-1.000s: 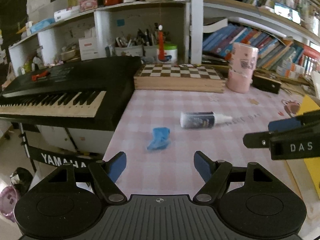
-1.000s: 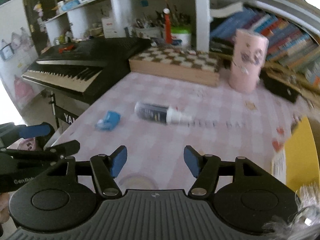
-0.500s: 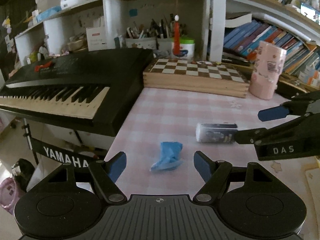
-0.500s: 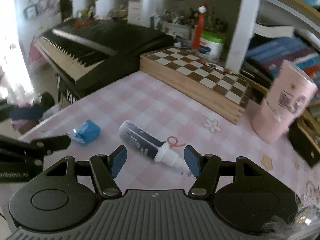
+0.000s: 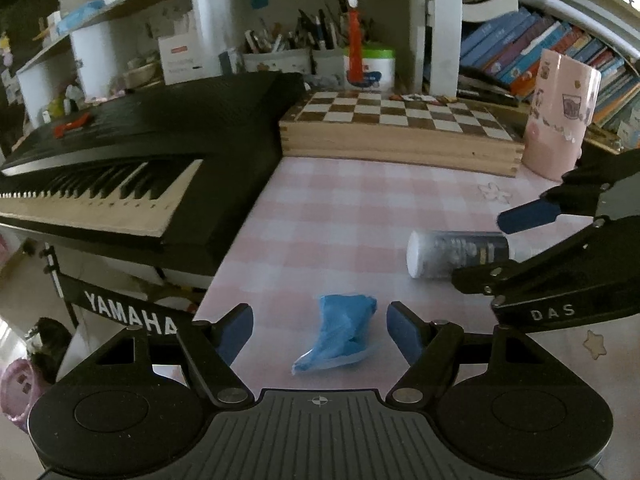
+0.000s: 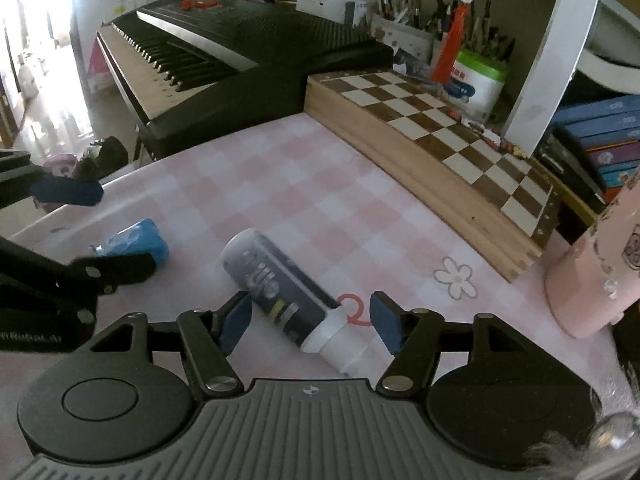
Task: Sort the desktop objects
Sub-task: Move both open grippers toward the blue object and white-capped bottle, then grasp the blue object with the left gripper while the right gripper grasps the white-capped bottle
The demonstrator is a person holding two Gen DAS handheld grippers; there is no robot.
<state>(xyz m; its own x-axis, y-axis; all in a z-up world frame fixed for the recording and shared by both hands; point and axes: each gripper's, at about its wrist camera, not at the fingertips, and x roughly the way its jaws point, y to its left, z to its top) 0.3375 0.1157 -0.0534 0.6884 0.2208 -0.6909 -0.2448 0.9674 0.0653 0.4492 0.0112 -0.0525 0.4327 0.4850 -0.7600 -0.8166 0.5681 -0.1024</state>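
Observation:
A crumpled blue packet (image 5: 340,330) lies on the pink checked tablecloth (image 5: 360,208). My left gripper (image 5: 320,330) is open, its fingers on either side of the packet without touching it. A dark bottle with a white cap (image 6: 280,290) lies on its side. My right gripper (image 6: 310,322) is open around the bottle's neck end, apart from it. The bottle (image 5: 456,252) also shows in the left wrist view, with the right gripper's fingers (image 5: 528,216) around it. The packet (image 6: 134,240) shows in the right wrist view behind the left gripper's finger (image 6: 68,192).
A black Yamaha keyboard (image 5: 140,152) borders the table on the left. A wooden chessboard box (image 5: 400,128) lies at the back. A pink cup (image 5: 560,116) stands at the back right. Shelves with books and pen holders (image 5: 312,52) rise behind.
Both grippers have moved forward and down. The left one now straddles the blue packet, the right one now straddles the bottle. Both stay open.

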